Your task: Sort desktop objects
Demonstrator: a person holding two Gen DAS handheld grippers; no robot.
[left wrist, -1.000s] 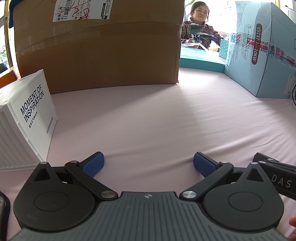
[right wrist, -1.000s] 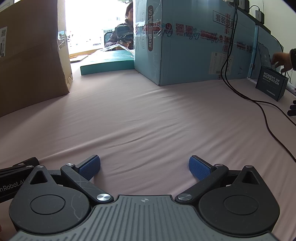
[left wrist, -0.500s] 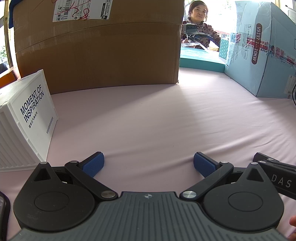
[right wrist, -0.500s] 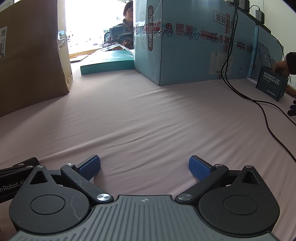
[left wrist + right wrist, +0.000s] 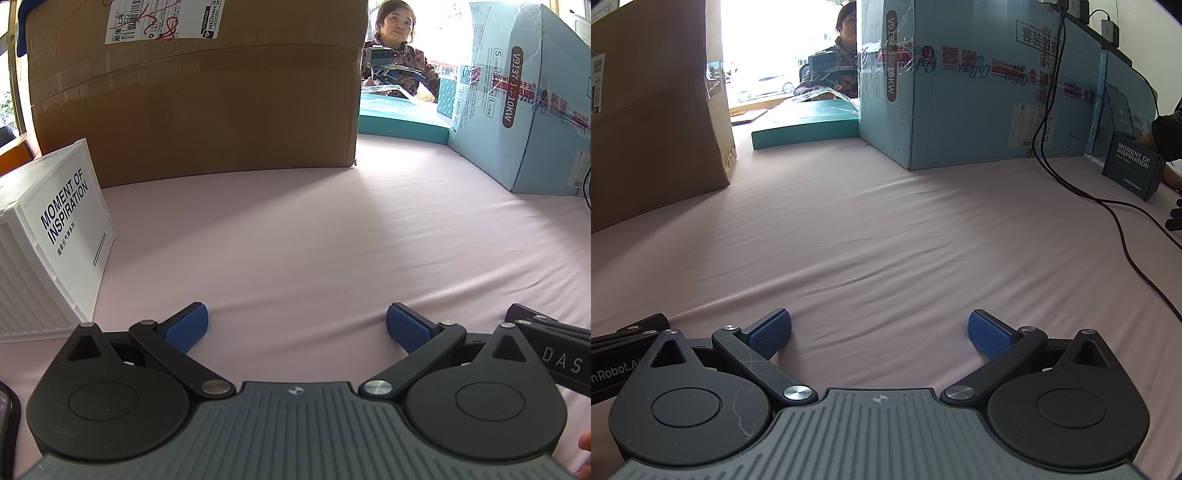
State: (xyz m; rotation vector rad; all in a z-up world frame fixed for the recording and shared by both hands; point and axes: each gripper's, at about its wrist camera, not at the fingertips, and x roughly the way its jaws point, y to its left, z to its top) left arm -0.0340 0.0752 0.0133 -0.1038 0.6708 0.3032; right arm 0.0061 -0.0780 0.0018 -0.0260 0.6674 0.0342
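Left wrist: white bin [image 5: 55, 236] (reads "MOMENT OF INSPIRATION")

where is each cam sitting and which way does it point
Left wrist: low over the pink cloth, facing the brown box, white bin to its left; shows the left gripper, jaws open.
Right wrist: same height, facing the blue box, cable and dark bin to its right; shows the right gripper, jaws open.
Shared: cloth, both boxes, the teal board.

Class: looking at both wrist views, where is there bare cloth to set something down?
Open: the pink cloth between cardboard box, white crate and blue carton. Crowded: far right, around the black cable and dark crate.
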